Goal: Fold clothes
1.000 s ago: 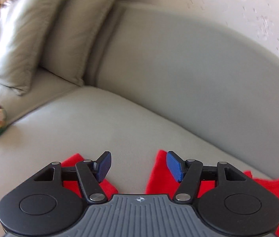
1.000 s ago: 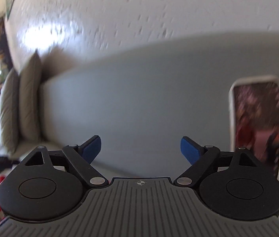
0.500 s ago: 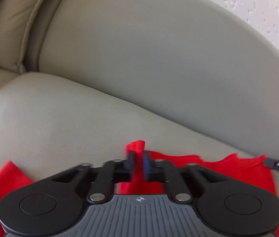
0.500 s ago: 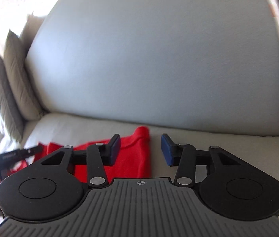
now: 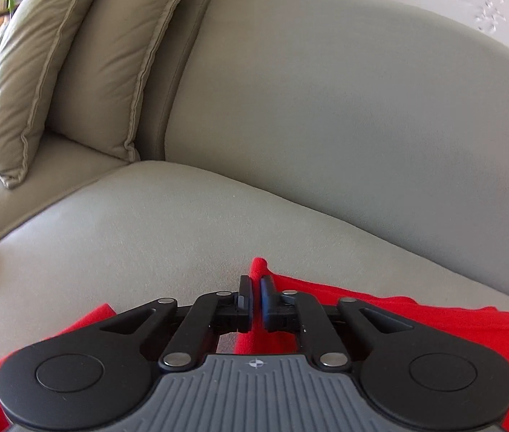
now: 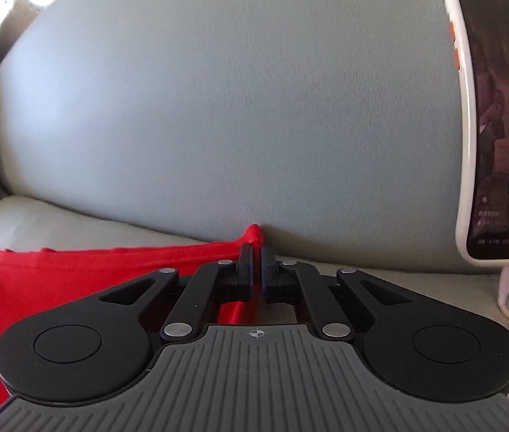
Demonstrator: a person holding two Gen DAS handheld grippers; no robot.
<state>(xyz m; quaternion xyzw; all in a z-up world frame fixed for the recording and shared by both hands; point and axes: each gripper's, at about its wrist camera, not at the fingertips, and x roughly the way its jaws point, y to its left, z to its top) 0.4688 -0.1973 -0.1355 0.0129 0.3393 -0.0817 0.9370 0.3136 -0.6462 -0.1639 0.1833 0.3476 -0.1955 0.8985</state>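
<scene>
My left tongs [image 5: 256, 297] sit low over the grey sofa seat cushion [image 5: 146, 226], nipping a raised corner of the red cloth garment [image 5: 416, 318] that lies flat on that cushion. From the pinched corner the garment runs off to the right and back under the tongs. Behind it rises the sofa backrest [image 5: 344, 90]. Two beige throw pillows [image 5: 74, 54] lean in the far left corner of the seat. My right tongs [image 6: 255, 270] pinch the garment's other corner [image 6: 253, 234], just before the backrest; the fabric stretches leftward. To the right, a white-cased phone [image 6: 499, 115] stands propped against the backrest.
</scene>
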